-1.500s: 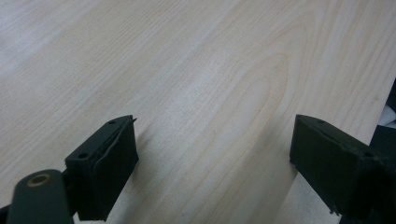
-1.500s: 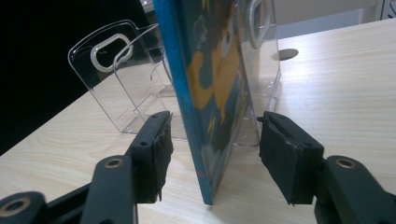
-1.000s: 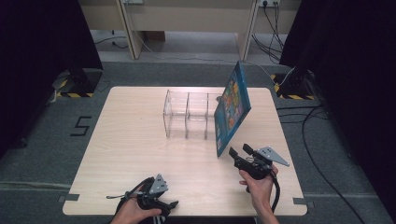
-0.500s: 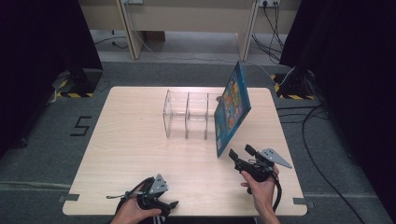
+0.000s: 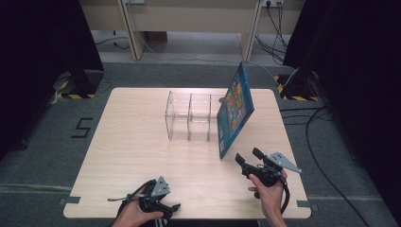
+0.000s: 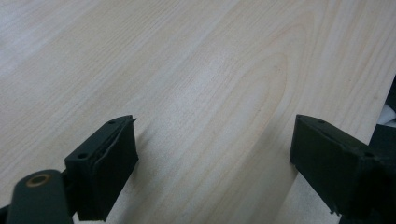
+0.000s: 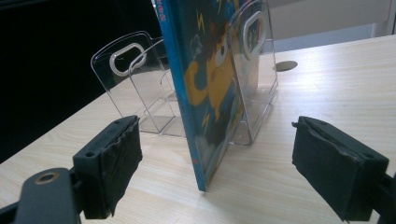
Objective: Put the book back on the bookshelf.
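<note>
Already the picture book point(image 5: 235, 111) leans on the clear divider rack point(image 5: 189, 116) near the table's point(image 5: 132, 156) far edge, right gripper point(image 5: 249, 158) just opened wide and empty, left gripper point(image 5: 172, 208) wide open too, leaving only withdrawal.

The blue picture book point(image 5: 235, 111) stands on its lower edge, tilted, leaning against the right end of the clear acrylic rack point(image 5: 189, 116). Its cover is bright: a yellow cartoon character, lightning bolts, patches of orange. In the right gripper view the book point(image 7: 205, 88) shows nearly spine-on, its bottom corner planted on the desk just in front of the rack point(image 7: 140, 79), its top resting against the rack's end divider with the oval handle cut-out. Closed, slim, hardback-looking.
</note>
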A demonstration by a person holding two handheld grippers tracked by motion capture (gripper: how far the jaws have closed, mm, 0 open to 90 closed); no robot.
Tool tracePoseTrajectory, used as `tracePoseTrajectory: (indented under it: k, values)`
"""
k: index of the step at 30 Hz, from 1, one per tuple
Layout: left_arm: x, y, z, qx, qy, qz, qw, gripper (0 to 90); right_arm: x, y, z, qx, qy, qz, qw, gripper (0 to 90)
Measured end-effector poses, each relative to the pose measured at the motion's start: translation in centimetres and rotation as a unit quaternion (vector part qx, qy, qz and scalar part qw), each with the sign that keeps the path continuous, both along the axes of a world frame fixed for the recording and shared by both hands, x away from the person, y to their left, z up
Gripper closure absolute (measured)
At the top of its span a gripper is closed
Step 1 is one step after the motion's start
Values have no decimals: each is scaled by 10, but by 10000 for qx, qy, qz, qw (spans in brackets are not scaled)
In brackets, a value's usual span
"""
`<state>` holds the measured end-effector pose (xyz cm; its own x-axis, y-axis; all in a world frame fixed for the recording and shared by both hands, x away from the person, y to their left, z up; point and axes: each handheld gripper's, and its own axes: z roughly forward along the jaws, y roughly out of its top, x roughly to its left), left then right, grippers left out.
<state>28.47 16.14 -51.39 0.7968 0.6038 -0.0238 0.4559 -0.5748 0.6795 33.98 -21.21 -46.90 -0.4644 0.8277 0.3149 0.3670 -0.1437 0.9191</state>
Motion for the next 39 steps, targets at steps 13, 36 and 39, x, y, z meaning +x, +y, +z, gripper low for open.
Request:
tracePoseTrajectory:
  k: [13,36,39]
  values:
    - [0,0,0,0,1,-4,10000,135,-7,-5,-1,-121,4,79,9999,170]
    - [0,0,0,-2,-4,-8,10000,135,-19,-18,-1,-320,-1,85,9995,173]
    - [0,0,0,-1,-4,-10,10000,134,-21,-18,0,-371,-12,118,9992,173]
